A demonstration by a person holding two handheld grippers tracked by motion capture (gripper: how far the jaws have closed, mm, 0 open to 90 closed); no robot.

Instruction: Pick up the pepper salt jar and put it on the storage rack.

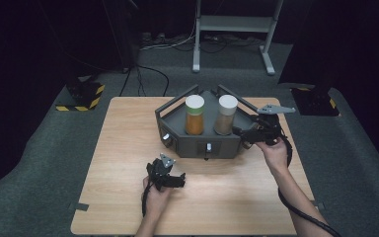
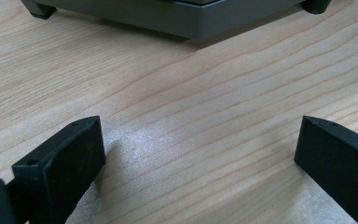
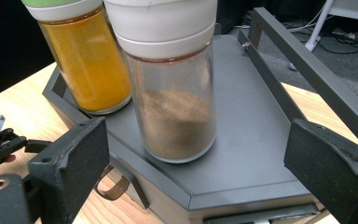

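Nearest the person, the left gripper [image 1: 179, 178] is resting low over the pale wooden table [image 1: 128, 148], in front of the rack's front left corner and well apart from it. In the left gripper view its two black jaws are standing wide apart with nothing but bare wood grain between them, and they are facing the grey base ahead.

Farther in, the dark grey six-sided metal rack [image 1: 177, 126] is sitting near the middle of the table's far half, with thin bars rising along its sides.

The right gripper [image 1: 241, 132] is reaching in at the rack's right front corner, pointing leftward across the table toward the nearer jar. In the right gripper view its jaws are spread wide and are gripping nothing; the jar is standing ahead of the gap between them, untouched.

That jar, the clear glass spice jar with a white cap and brown powder [image 3: 175, 88], is standing upright on the right part of the rack's flat deck, its long axis vertical and its cap pointing straight up.

Just beside it, to its left in the high view, the clear glass jar with a pale green-topped white cap and orange powder [image 3: 89, 60] is also standing upright. Whether the two jars are touching cannot be told.
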